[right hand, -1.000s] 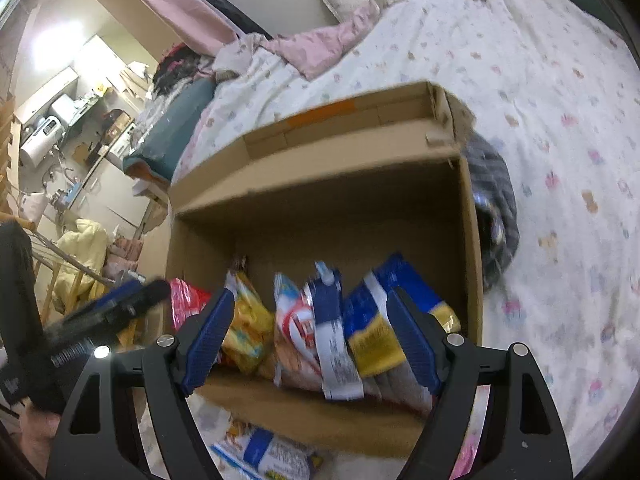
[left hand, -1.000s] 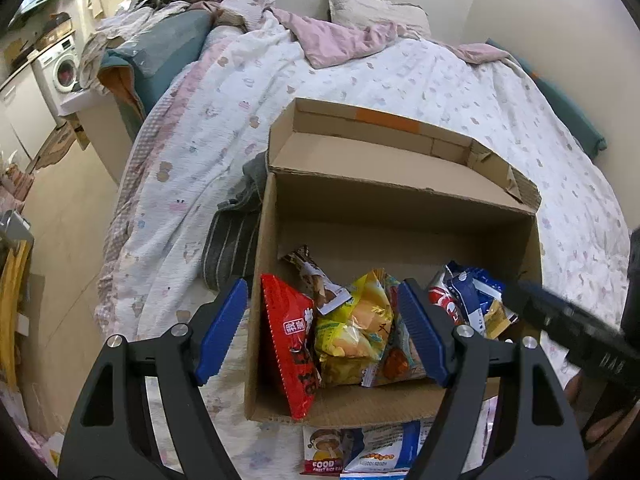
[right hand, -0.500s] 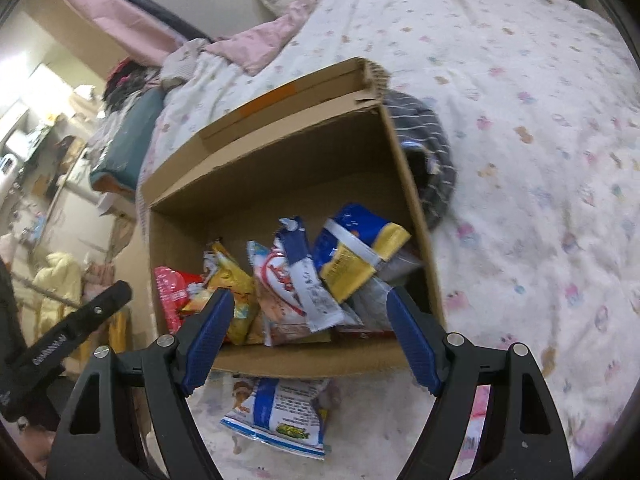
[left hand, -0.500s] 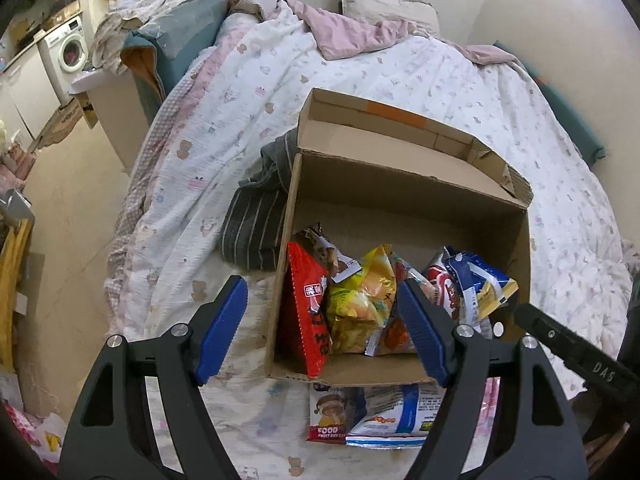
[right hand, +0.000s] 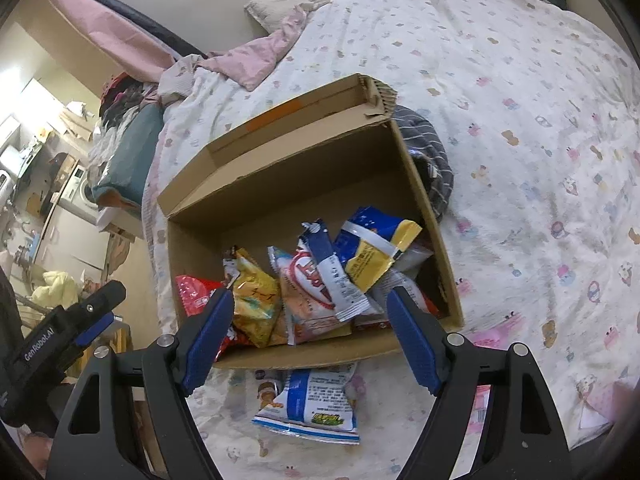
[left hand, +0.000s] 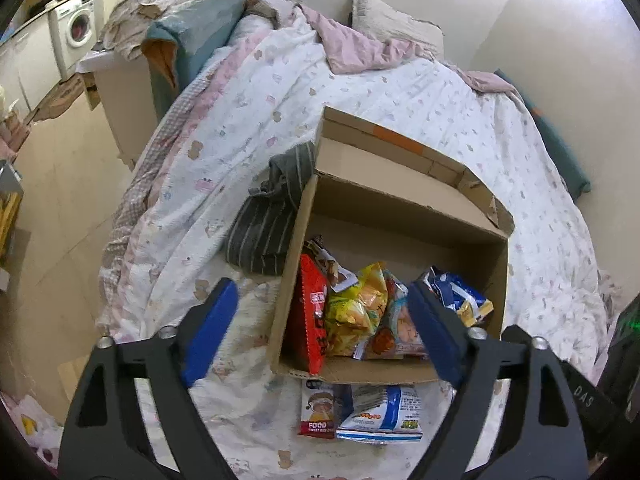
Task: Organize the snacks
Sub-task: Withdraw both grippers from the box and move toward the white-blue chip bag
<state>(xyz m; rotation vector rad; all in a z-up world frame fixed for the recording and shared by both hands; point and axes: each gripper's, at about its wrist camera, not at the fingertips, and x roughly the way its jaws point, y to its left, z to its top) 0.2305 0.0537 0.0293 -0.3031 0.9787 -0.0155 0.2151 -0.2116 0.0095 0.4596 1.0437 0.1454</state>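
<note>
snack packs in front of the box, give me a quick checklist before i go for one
1. Left gripper jaws open, nothing held: ok.
2. Right gripper jaws open, nothing held: ok.
3. Blue and white pack lies on the bedspread outside the cardboard box, top side clear: ok.
4. Red FOOD pack partly under the blue and white pack, free to lift alone: cannot tell.
5. Room left in the box behind the upright packs: ok.
6. Box steady on the soft bedding: cannot tell.
</note>
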